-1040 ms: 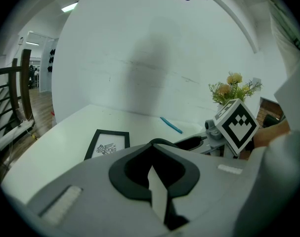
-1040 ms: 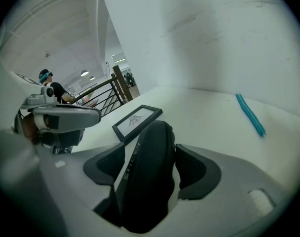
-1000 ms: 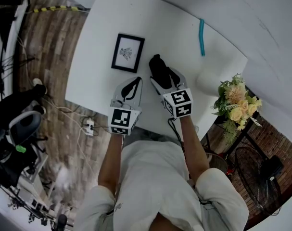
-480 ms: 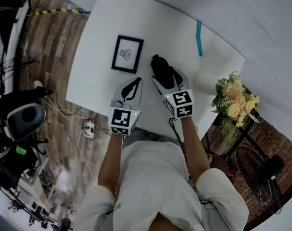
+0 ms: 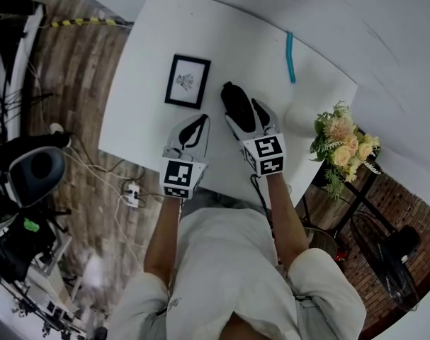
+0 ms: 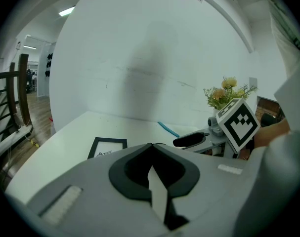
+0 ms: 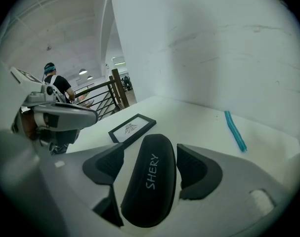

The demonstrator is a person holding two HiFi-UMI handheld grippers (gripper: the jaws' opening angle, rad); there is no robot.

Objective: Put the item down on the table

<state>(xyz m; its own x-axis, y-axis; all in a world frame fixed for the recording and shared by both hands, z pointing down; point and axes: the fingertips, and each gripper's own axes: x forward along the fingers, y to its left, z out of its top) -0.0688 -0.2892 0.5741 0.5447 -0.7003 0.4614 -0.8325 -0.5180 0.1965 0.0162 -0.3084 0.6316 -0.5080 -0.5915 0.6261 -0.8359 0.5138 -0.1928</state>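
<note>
Right gripper (image 7: 150, 157) clamped on black case (image 7: 149, 191) (printed SHERY), held over the white table (image 5: 144, 62) near its front edge. Left gripper (image 6: 150, 149) pinched together, empty. Framed picture (image 5: 187, 81) just beyond it; blue stick (image 5: 290, 57) farther back.

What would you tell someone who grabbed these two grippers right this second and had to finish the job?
Left gripper: jaws together, empty, over the table's near edge.
Right gripper: jaws look closed on the black case, which lies lengthwise between them.
Where: the case is above the white table, just right of the framed picture.
Done: the case is over the table; whether it touches yet, I cannot tell.
Left: probably lower it onto bare tabletop, open the right jaws and back away.
</note>
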